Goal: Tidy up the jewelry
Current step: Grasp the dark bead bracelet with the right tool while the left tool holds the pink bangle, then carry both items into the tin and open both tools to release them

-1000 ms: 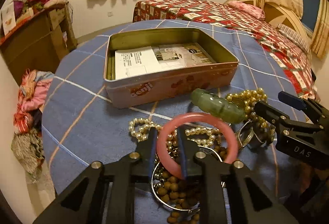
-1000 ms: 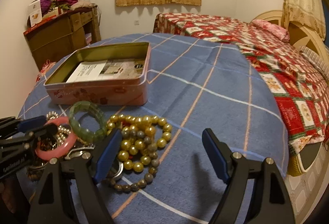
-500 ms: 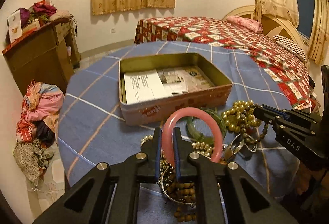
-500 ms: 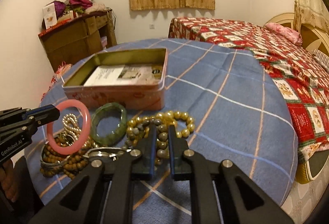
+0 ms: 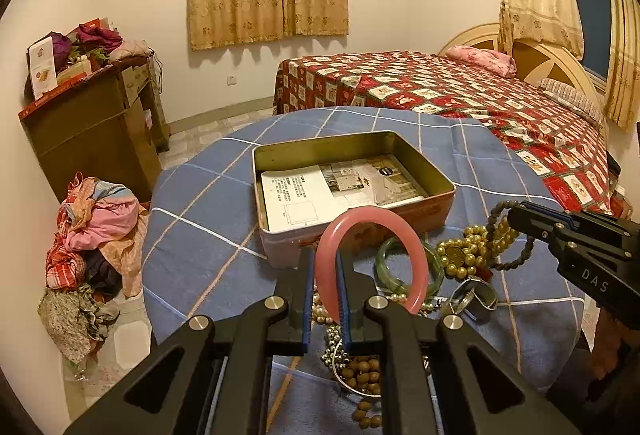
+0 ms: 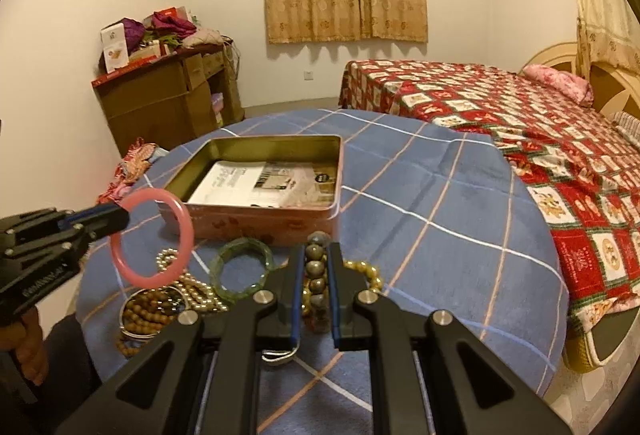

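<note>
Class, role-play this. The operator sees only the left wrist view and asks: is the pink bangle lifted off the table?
Observer: Yes. The pink bangle hangs in the air in the left gripper, not over the opening of the tin.
Operator: Is the right gripper truly clamping something?
Observer: Yes. The right gripper has its jaws shut on a strand of dark beads, one jaw on each side.

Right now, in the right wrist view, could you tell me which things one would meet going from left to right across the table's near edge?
left gripper → pink bangle → green bangle → dark bead bracelet held in the right gripper → gold beads
</note>
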Motion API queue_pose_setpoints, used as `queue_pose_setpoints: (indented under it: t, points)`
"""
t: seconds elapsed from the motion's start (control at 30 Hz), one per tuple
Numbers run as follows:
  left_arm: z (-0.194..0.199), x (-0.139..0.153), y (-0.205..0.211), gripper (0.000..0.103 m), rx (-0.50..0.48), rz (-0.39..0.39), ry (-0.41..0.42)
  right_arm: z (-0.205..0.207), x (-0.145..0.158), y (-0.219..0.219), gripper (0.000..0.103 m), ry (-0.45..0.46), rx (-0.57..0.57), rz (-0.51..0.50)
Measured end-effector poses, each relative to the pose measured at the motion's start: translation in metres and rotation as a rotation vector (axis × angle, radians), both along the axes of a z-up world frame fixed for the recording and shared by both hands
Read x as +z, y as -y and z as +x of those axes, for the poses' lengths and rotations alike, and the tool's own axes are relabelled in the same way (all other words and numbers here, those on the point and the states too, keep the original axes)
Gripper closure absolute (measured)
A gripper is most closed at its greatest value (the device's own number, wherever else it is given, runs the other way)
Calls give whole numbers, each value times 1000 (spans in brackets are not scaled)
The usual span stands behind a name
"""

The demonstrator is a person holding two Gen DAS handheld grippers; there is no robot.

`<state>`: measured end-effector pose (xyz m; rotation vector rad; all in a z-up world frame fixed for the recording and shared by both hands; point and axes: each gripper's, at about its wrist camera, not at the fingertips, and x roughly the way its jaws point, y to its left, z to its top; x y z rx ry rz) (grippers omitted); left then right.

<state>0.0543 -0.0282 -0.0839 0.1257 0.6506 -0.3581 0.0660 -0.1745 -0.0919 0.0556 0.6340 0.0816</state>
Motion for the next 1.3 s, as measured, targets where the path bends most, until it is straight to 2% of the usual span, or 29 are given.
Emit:
queue_pose_setpoints:
  t: [0.1, 0.3, 0.53, 0.7, 0.8, 0.97, 1.07, 1.3]
  points:
    - [0, 0, 0, 93, -3, -1, -2, 1, -3, -4, 91, -16, 31, -9]
    - [0, -1, -3, 93, 7, -14, -4, 2, -14, 3, 91, -52, 20, -9]
    - [-1, 1, -3, 93, 0, -22, -5, -3, 0, 28, 91, -19, -2, 87]
    - [-1, 0, -2, 93, -9, -18, -12, -4, 4, 28, 91, -9, 35, 139]
    - [0, -1, -2, 93, -9, -18, -17, 2, -5, 20, 90, -56, 70, 118]
    - [3, -2, -4, 93, -3, -21, -22, 13, -33, 10, 88, -171, 50, 25]
    - [4, -3, -6, 93, 1, -26, -27, 11, -37, 14, 82, -185, 35, 20]
    - [6, -5, -5, 93, -5, -28, -32, 1, -24, 20, 85, -150, 32, 6]
